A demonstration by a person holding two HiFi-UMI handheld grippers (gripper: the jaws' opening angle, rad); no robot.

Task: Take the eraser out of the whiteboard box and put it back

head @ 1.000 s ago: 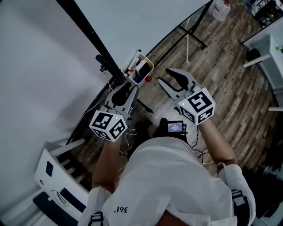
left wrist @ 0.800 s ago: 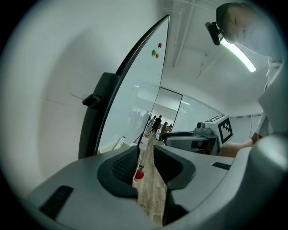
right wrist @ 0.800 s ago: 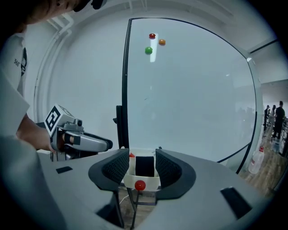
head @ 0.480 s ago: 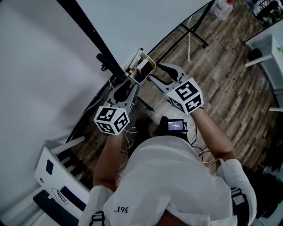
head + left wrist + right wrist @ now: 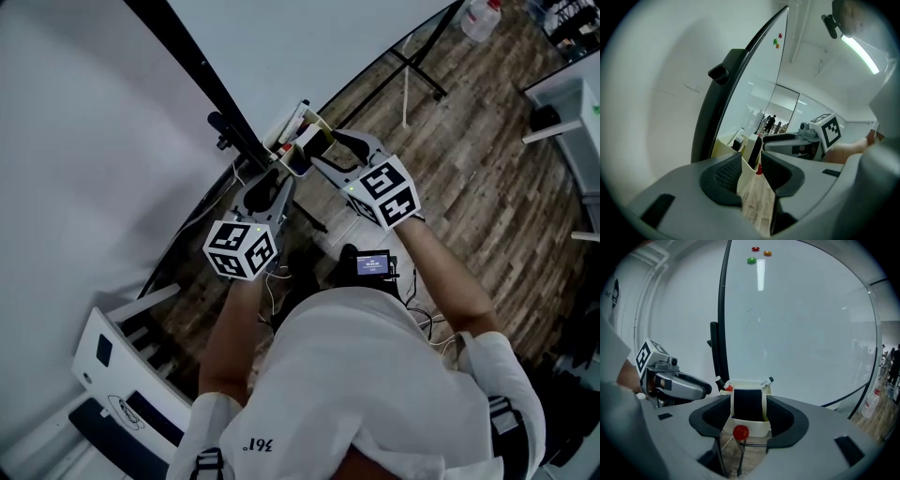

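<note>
A cream whiteboard box [image 5: 749,429] hangs on the whiteboard's lower edge, with markers [image 5: 765,381] at its back. The eraser [image 5: 748,404], black with white sides, stands upright in the box. My right gripper [image 5: 748,417] points at it from just in front; its jaws are opening and the eraser shows in the gap beyond the pads, untouched. In the head view the right gripper [image 5: 323,155] reaches the box [image 5: 286,131]. My left gripper [image 5: 272,183] is lower left of the box, jaws opening, nothing between them. Its own view shows box [image 5: 725,143] and eraser [image 5: 753,150] ahead.
The whiteboard's black frame [image 5: 202,80] runs diagonally, with stand legs [image 5: 412,75] on the wood floor. A red ball-tipped rod [image 5: 740,432] sits below the box. Magnets [image 5: 751,260] dot the board. There is a bottle [image 5: 480,19], a white table [image 5: 562,89] and a small screen [image 5: 373,265].
Both grippers moved toward the box. The right one swung left and forward until its tips reached the box, and its jaws spread wider.
</note>
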